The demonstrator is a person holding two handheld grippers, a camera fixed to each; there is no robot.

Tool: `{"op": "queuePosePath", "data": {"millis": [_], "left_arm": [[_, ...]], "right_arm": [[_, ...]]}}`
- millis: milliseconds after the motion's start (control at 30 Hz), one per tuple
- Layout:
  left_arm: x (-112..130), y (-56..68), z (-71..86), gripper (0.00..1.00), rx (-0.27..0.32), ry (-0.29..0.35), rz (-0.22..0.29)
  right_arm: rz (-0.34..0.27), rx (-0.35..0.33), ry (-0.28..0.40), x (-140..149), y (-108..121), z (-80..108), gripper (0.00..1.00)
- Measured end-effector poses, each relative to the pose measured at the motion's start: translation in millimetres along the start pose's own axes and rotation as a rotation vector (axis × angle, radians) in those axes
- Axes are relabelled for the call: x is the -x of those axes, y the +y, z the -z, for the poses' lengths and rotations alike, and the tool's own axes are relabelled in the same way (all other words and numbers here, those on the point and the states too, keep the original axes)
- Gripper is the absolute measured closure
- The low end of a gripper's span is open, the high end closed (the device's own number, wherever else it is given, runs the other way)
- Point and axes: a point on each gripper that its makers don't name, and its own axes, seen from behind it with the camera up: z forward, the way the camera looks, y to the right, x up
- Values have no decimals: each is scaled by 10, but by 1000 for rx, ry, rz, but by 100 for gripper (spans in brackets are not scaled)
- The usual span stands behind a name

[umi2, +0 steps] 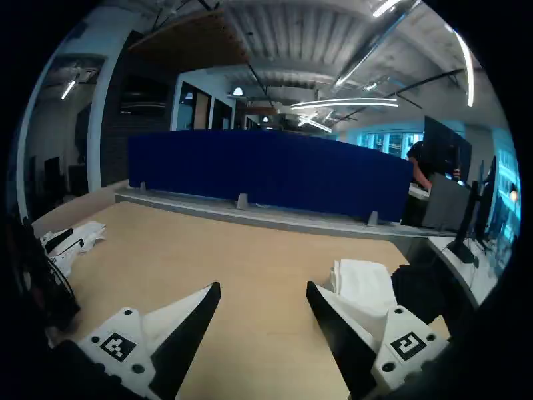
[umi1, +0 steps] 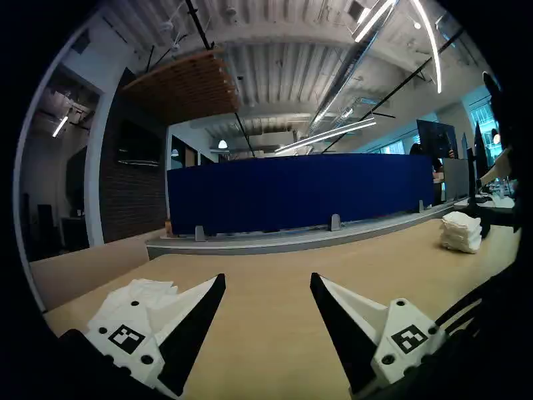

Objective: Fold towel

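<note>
A crumpled white towel (umi1: 143,293) lies on the wooden table (umi1: 280,313) just behind the left finger of my left gripper (umi1: 266,277), which is open and holds nothing. A stack of folded white towels (umi1: 461,231) sits far off to the right. In the right gripper view the same stack (umi2: 363,283) lies close behind the right finger of my right gripper (umi2: 263,285), also open and empty. The crumpled towel (umi2: 83,237) shows at the far left there, with the other gripper beside it.
A long blue divider (umi1: 300,190) on a grey rail runs along the table's far edge. A black object (umi2: 420,287) rests next to the folded stack at the table's right end. Monitors (umi2: 483,200) stand on a desk beyond, where a person (umi2: 418,163) stands.
</note>
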Motion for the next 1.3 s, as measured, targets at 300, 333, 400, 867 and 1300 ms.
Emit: {"op": "queuePosePath", "data": {"millis": [300,333,400,867,1300], "left_arm": [[80,2,-11,6,4,-14,13],[83,-1,-10,5,5,-14,18],[92,-7,-9,5,6,-14,26],[136,-86,11,6,-1,-19,69],[146,-122,19,6,-5,-23,75]], "right_arm": [[16,-3,-10,22,-9,-29,0],[17,-3,-11,21,-9,-32,0],[18,-3,-12,19,-8,-40,0],[21,1,-17,25,-14,-88,0],[14,8,24,-91,33,-24,0]]}}
